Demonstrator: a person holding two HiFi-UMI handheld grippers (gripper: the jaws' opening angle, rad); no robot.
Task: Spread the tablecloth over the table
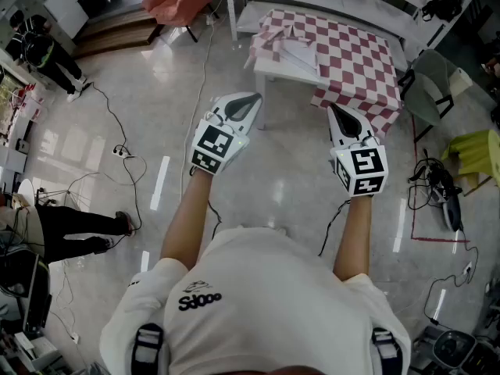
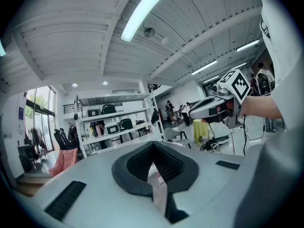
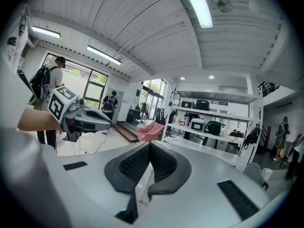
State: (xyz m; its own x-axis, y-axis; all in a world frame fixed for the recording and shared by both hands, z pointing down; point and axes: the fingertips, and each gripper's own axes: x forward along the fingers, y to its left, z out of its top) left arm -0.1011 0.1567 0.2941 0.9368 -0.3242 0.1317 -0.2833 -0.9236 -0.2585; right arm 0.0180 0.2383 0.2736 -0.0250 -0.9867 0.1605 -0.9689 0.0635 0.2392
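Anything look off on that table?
Yes. The checkered tablecloth sits askew. Its left end is bunched and folded back, which leaves the white table bare at the near-left corner, while the right side hangs over the front edge.

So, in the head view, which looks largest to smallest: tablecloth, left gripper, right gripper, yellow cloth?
1. Tablecloth.
2. Left gripper and right gripper: alike, and both enlarged by nearness to the camera.
3. Yellow cloth: slightly smaller, but partly cut off by the frame edge, so unsure.
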